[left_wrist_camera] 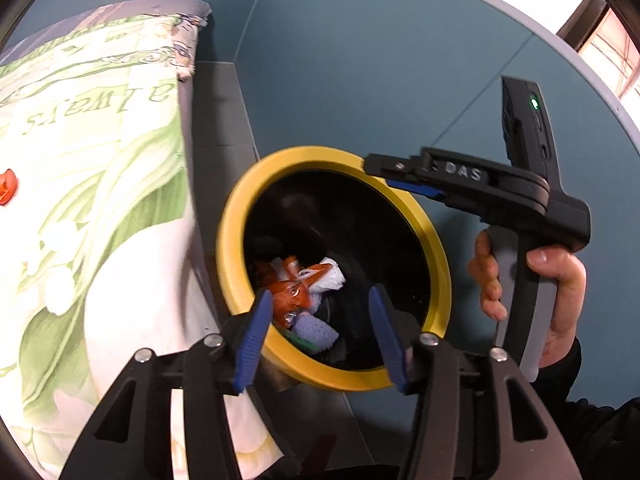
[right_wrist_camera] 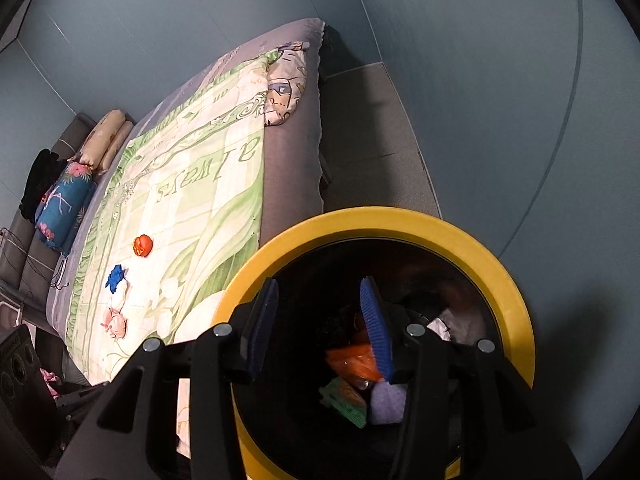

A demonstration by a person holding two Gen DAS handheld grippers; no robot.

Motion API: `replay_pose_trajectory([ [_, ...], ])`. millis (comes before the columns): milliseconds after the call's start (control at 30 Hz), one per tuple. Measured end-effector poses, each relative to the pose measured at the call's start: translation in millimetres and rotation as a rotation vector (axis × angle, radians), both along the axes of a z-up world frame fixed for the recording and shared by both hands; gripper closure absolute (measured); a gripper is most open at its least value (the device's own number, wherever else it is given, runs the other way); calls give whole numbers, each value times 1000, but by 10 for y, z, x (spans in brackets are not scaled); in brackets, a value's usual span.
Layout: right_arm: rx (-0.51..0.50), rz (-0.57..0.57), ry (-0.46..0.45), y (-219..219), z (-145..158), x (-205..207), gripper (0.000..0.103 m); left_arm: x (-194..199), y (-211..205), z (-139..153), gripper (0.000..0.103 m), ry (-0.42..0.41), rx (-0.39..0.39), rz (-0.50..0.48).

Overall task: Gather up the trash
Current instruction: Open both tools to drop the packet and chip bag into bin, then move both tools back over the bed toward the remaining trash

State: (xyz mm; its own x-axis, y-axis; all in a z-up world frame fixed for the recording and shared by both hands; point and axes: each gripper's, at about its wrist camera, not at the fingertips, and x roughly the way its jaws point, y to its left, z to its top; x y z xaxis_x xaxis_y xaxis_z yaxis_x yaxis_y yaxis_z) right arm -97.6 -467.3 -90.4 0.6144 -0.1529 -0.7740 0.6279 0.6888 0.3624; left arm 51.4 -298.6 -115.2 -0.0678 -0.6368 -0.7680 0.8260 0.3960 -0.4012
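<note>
A black bin with a yellow rim (left_wrist_camera: 236, 216) stands on the floor beside the bed. Inside it lie an orange wrapper (left_wrist_camera: 292, 292), a white tissue (left_wrist_camera: 330, 276) and a purple wad (left_wrist_camera: 316, 330). My left gripper (left_wrist_camera: 320, 308) hangs open over the bin's near rim, with nothing between its blue pads. My right gripper (right_wrist_camera: 320, 292) is open too, above the bin's mouth (right_wrist_camera: 400, 220), and is empty; below it lie the orange wrapper (right_wrist_camera: 350, 362) and the purple wad (right_wrist_camera: 386, 402). In the left wrist view the right gripper (left_wrist_camera: 374, 164) reaches over the far rim, held by a hand (left_wrist_camera: 560, 280). On the quilt lie an orange crumple (right_wrist_camera: 143, 245), a blue scrap (right_wrist_camera: 116, 276) and a pink wad (right_wrist_camera: 114, 322).
The bed with its green floral quilt (right_wrist_camera: 192, 200) fills the left side, with pillows (right_wrist_camera: 64, 208) at its far end. A strip of grey floor (right_wrist_camera: 376, 140) runs between bed and blue wall (right_wrist_camera: 500, 100). A black speaker (right_wrist_camera: 20, 368) stands at the lower left.
</note>
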Motion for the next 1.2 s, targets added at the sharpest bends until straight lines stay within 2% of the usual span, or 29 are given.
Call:
replay_pose_trajectory([
  [67, -4, 4, -6, 14, 25, 12, 60, 74, 68, 20, 48, 2, -7, 25],
  [333, -11, 38, -32, 94, 128, 131, 59, 318, 357, 113, 40, -10, -26, 119],
  [600, -13, 105, -44, 268, 197, 413, 58, 584, 740, 232, 35, -38, -47, 223],
  [767, -22, 159, -44, 431, 243, 679, 54, 843, 1007, 217, 35, -48, -38, 297],
  [1067, -18, 284, -18, 800, 241, 1342, 53, 1278, 1659, 112, 32, -68, -8, 451],
  [1200, -11, 341, -9, 987, 211, 1687, 53, 1530, 1980, 21, 32, -47, 5, 528],
])
